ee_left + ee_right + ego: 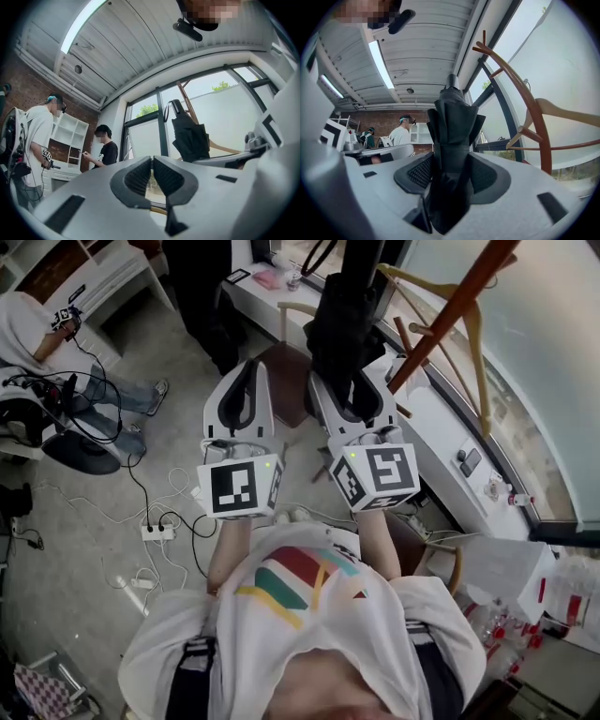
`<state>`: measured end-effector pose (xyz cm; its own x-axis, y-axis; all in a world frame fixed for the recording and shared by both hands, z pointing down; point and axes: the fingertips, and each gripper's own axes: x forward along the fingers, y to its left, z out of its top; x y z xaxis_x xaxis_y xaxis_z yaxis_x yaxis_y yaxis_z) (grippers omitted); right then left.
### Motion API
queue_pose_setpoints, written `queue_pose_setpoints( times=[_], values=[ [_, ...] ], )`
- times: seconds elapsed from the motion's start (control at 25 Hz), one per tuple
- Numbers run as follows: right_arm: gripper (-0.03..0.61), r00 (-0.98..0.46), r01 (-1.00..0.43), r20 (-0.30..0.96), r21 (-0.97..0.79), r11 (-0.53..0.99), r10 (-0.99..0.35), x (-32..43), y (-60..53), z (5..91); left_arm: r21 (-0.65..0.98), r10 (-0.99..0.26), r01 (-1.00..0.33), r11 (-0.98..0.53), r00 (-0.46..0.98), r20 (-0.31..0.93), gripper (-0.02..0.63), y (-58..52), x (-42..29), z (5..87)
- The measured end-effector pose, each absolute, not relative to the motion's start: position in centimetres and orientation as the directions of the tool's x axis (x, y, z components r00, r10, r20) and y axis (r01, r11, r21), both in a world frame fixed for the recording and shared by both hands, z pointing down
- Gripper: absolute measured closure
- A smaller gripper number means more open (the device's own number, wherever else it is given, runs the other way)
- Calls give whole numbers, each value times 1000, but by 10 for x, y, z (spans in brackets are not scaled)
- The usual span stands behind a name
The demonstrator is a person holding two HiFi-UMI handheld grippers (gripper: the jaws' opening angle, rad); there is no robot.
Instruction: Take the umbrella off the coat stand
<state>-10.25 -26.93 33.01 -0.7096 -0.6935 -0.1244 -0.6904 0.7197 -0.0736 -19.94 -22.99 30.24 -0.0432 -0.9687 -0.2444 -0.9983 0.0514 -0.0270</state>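
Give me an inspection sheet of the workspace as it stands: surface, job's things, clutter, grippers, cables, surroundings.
Surface: grey floor, no worktable.
Job's things: black folded umbrella upright beside the wooden coat stand; whether it is fully clear of the stand cannot be told.
Clutter: wooden hanger on the stand; chair below.
Grippers: right gripper jaws clamped on the umbrella; left gripper jaws all but together, nothing between.
Cables: power strip with loose black and white leads on the floor.
Surroundings: large window, white shelving, standing person, seated person.
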Motion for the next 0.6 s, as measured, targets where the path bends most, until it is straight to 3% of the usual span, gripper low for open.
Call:
queue_pose_setpoints(
  times=[0.6],
  values=[
    [360,-690,-710,-104,-93,698,-716,-101,-265,341,-21,-969,-998,51,-45,-241,598,-228,-201,306]
  ],
)
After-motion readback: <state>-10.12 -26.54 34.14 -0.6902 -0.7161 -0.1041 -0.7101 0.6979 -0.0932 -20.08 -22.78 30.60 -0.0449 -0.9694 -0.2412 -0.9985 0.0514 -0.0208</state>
